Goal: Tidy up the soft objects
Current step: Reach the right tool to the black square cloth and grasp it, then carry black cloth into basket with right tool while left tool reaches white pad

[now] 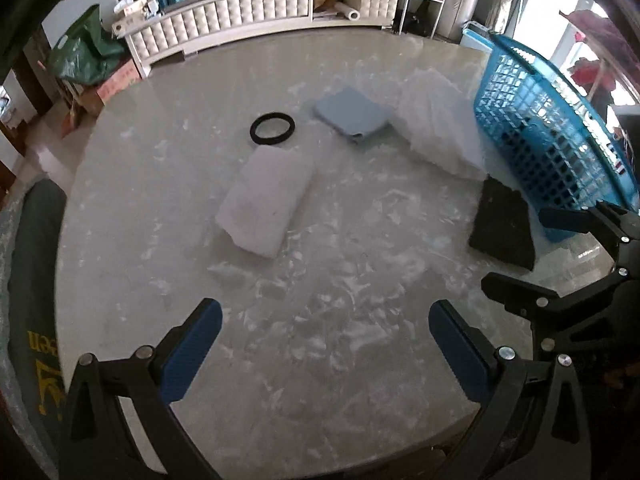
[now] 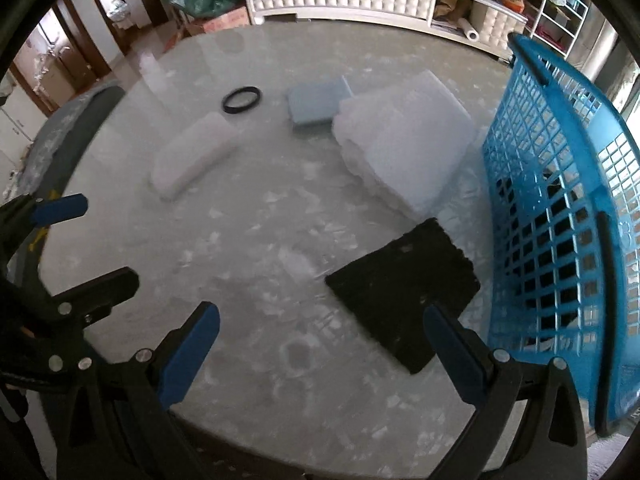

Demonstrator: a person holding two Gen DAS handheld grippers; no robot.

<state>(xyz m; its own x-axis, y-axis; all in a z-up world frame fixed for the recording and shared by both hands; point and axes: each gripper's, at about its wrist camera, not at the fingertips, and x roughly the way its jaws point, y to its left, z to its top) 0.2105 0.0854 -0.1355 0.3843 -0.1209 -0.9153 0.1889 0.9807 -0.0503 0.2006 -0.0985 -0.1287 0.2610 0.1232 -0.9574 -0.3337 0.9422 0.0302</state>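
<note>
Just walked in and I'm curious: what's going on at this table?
A person holds two grippers, the left gripper and right gripper, both open and empty above a marble table. A black pad, white foam pieces, a blue pad and a black ring lie loose beside a blue basket.

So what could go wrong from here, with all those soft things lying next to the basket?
The black pad lies flat on the glossy table, so the open right gripper might slide over it rather than pinch it. The blue basket stands close beside it, so a finger could knock its wall. The white stack looks loosely layered, so lifting it may shed sheets.
</note>
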